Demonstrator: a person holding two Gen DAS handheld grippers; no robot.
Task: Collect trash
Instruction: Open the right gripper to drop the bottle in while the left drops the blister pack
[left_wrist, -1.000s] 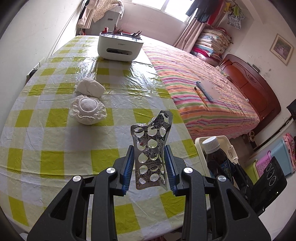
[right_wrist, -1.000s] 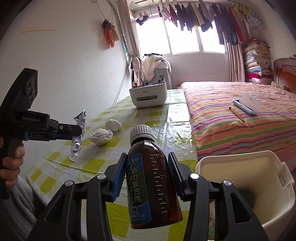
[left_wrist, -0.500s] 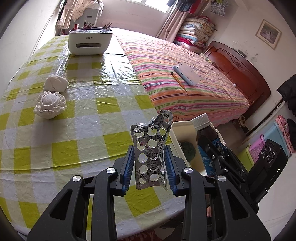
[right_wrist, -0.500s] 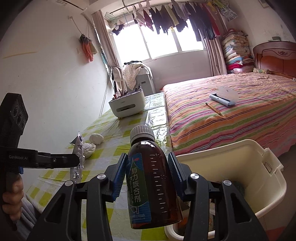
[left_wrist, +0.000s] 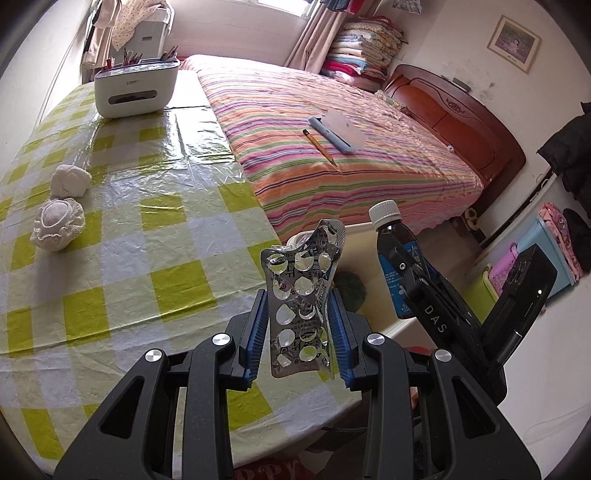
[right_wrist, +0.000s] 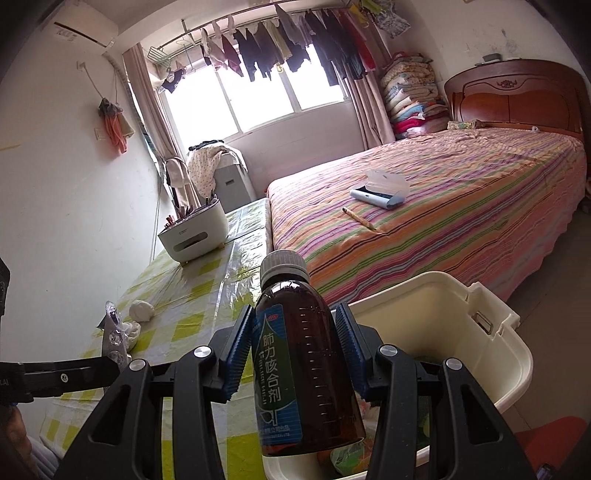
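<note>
My left gripper (left_wrist: 298, 325) is shut on an empty silver pill blister pack (left_wrist: 301, 295) and holds it upright over the table's right edge. My right gripper (right_wrist: 295, 354) is shut on a brown syrup bottle (right_wrist: 299, 354) with a grey cap and blue label, held upright beside a cream plastic bin (right_wrist: 491, 354). The bottle (left_wrist: 397, 266) and the bin's rim (left_wrist: 354, 230) also show in the left wrist view. The blister pack (right_wrist: 114, 336) shows at the left of the right wrist view. Two white crumpled wads (left_wrist: 70, 181) (left_wrist: 57, 223) lie on the table.
The table has a yellow-and-white checked cloth (left_wrist: 129, 221). A white organiser box (left_wrist: 135, 88) with pens stands at its far end. A bed with a striped cover (left_wrist: 351, 147) adjoins the table, with a pencil and case on it. The bin holds some trash.
My left gripper has swung right with the blister pack, towards the table's edge and the bin. My right gripper with the bottle has risen and tilted, so the bin lies lower in view.
</note>
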